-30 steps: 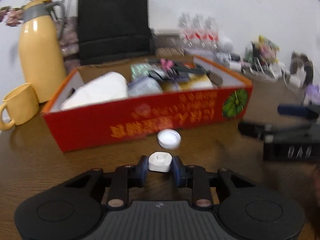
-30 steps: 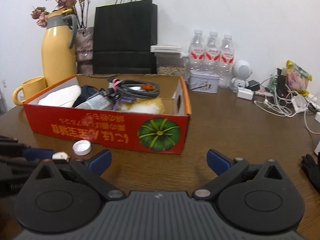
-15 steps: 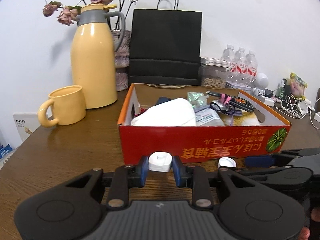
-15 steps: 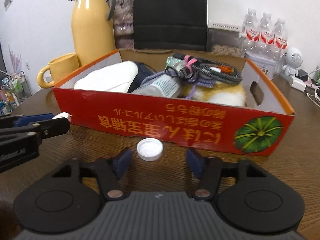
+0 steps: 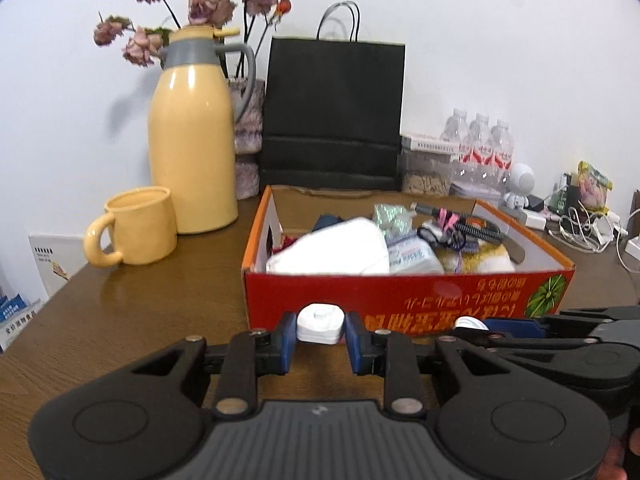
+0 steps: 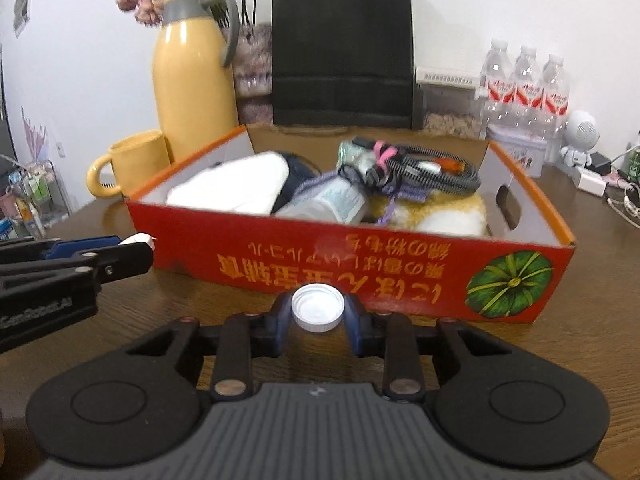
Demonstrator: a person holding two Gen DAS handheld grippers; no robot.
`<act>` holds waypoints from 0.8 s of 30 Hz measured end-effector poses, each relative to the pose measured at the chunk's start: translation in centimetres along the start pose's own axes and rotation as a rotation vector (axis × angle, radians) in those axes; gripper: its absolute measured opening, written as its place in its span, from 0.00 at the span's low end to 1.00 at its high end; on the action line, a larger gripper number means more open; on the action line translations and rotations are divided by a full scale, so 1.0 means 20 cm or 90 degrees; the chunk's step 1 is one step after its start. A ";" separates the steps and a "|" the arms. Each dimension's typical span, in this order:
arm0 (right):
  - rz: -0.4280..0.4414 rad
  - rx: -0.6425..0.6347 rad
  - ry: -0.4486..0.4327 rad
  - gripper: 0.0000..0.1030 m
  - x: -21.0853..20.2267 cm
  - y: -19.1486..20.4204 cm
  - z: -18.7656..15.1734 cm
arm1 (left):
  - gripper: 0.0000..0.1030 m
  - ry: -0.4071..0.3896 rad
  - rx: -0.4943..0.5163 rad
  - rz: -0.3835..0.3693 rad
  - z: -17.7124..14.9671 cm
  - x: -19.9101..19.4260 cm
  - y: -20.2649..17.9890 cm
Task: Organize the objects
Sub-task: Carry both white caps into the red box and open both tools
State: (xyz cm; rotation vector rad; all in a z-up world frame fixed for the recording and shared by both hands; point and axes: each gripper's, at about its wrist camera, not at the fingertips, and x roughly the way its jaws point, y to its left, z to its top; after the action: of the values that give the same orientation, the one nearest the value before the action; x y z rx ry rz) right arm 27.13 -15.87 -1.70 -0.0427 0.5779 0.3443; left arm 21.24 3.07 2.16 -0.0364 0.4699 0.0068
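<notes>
Here, left gripper clamped on small white block, right gripper closed around white bottle cap, both just before red box.

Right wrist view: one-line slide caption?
Right tongs close around a white bottle cap on the table, in front of the red box.

You have a brown wood-grain table. Resting on it: red cardboard box, yellow mug left of it, yellow thermos jug just behind the mug, black paper bag behind the box, water bottles, white cables at far right.
</notes>
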 end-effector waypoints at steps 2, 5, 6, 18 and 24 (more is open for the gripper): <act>0.003 0.003 -0.020 0.28 -0.05 -0.02 0.02 | 0.24 -0.010 -0.006 -0.004 0.04 -0.02 0.00; -0.003 0.005 -0.053 0.28 -0.12 -0.04 0.06 | 0.24 -0.018 -0.014 -0.008 0.10 -0.03 -0.01; -0.005 0.005 -0.063 0.28 -0.14 -0.06 0.08 | 0.24 -0.022 -0.015 -0.009 0.13 -0.03 -0.02; -0.043 0.023 -0.147 0.28 -0.13 -0.22 0.32 | 0.24 -0.078 -0.029 -0.004 0.41 0.11 -0.14; -0.045 0.025 -0.152 0.28 -0.01 -0.27 0.39 | 0.24 -0.079 -0.032 0.007 0.48 0.28 -0.17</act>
State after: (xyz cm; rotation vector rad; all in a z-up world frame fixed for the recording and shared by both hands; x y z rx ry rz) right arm 32.81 -19.90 4.72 0.0154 0.3460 0.2642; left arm 30.67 -0.03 8.22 -0.0826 0.3453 0.0317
